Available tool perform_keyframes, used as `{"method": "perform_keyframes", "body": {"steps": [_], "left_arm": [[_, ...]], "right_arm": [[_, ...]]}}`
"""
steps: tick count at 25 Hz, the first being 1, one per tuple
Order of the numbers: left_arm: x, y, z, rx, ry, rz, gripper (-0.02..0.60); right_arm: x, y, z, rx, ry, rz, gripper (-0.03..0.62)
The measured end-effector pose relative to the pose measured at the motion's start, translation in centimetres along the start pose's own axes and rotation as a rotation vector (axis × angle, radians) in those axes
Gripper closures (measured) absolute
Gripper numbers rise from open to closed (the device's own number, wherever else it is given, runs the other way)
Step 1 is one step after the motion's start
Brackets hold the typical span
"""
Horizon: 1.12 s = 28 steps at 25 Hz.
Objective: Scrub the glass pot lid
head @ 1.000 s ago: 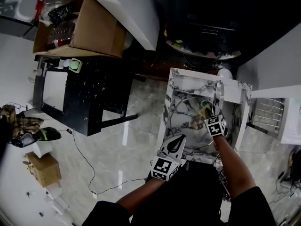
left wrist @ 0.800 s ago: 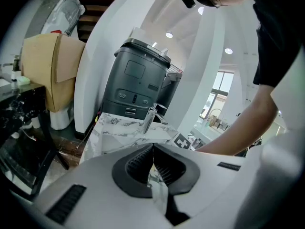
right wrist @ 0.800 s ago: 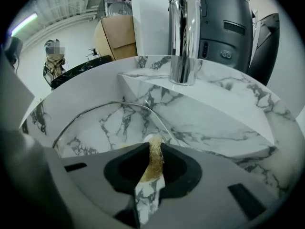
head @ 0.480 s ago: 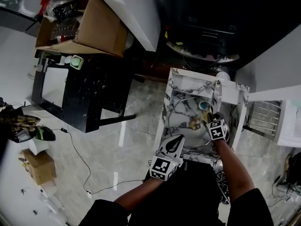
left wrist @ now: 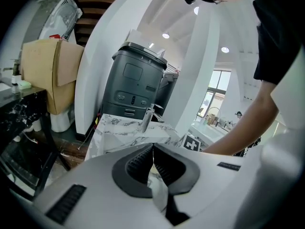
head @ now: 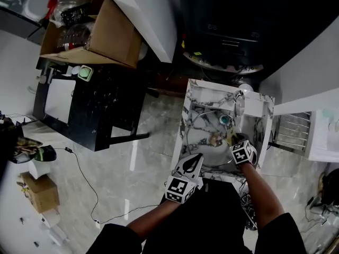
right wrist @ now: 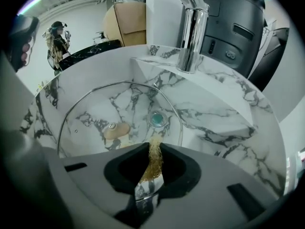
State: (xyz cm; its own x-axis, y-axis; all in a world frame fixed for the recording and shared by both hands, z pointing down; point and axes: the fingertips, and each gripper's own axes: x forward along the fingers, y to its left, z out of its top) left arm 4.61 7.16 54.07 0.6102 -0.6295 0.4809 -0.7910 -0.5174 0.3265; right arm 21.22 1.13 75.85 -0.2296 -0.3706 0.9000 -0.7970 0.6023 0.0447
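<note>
Faucet (head: 239,100) at 12 o'clock of marble sink (head: 204,89), drain (head: 226,119) below it. Black table (head: 100,99) and cardboard box (head: 100,33) sat at 10, on a glossy marble floor (head: 143,157). The glass lid (head: 204,136) lay in the sink. Right tool (right wrist: 155,149) clamped the gold scrubber (right wrist: 153,166) at the lid's 3 o'clock edge, nearer the front rim than a second ago. Left tool (left wrist: 152,151) was closed, empty, at 7.

Standing here, I can't make out a single word, brand name or number on anything. The nearest things to signs are the black-and-white square patterns on the cubes of the left gripper (head: 197,159) and the right gripper (head: 232,138), and they spell nothing.
</note>
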Motion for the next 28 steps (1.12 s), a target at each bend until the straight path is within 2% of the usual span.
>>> {"method": "perform_keyframes", "body": {"steps": [9,13,28], "left_arm": [[-1.2,0.4,0.3,0.009,-0.012,-0.021,0.566],[-1.5,0.7,0.5,0.016,-0.016,-0.024,0.566],[-3.7,2.3,1.6,0.004,-0.058,-0.022,0.566]], "right_arm": [[-0.9,1.8,-2.1,0.113,0.015,0.015,0.533],[-1.3,3.6,-3.0,0.142,0.046,0.05,0.533],[-1.1,9.0,-2.2,0.085,0.164,0.193,0.533]]}}
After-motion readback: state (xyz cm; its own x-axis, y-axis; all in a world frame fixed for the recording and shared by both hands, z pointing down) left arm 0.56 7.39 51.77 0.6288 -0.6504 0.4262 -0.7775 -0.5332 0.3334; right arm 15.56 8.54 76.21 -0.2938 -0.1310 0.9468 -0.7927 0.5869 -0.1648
